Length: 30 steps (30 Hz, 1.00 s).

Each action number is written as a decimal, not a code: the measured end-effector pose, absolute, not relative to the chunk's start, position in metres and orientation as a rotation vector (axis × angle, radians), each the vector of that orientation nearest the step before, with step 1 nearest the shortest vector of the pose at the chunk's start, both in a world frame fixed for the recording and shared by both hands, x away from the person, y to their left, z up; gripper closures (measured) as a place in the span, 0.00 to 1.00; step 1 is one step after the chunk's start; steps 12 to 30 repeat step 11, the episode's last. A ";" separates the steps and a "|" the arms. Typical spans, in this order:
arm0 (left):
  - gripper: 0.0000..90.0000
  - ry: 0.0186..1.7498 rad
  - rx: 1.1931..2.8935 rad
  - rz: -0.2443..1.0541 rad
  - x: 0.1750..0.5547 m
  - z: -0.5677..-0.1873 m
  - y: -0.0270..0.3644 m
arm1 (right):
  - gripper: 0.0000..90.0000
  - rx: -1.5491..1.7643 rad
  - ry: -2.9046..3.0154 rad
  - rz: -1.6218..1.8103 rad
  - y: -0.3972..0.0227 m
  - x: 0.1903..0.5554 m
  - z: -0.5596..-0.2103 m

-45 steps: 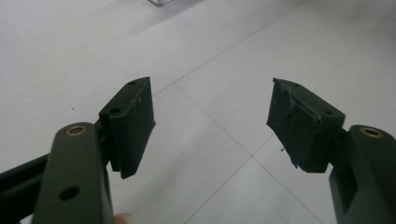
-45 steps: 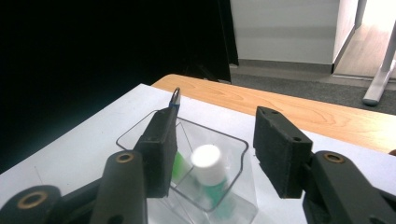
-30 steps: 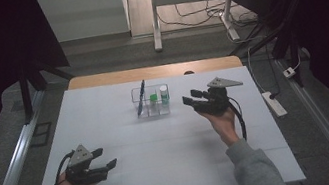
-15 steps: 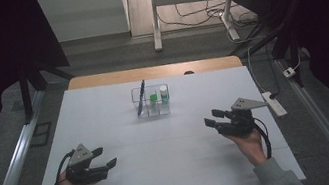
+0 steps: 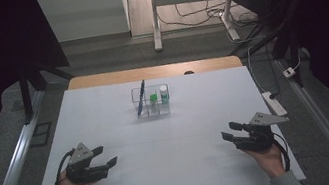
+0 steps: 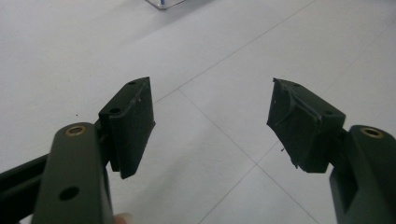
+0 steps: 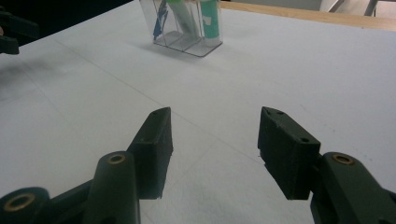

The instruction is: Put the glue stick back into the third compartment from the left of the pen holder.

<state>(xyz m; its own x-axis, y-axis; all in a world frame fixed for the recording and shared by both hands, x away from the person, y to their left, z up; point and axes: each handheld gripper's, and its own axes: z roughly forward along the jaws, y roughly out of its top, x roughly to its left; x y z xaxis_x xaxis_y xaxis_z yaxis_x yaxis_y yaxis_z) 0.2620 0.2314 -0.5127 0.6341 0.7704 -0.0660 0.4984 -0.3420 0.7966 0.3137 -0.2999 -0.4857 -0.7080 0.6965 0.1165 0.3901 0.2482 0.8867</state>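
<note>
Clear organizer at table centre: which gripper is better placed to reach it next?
Roughly even, slight edge right. Both the right gripper and left gripper rest open and empty near the front edge; the organizer lies ahead of the right's jaws.

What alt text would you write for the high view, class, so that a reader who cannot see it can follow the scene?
Two hands hold open, empty tongs low over a white table, the left tongs near its left front corner, the right tongs near its right front. Farther back, mid-table, stands a clear organiser holding a dark pen, a green-capped item and a white bottle.
</note>
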 end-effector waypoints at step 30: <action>0.34 0.990 2.020 0.413 0.262 -0.513 0.230 | 0.49 1.001 2.245 1.399 -0.306 0.311 -0.491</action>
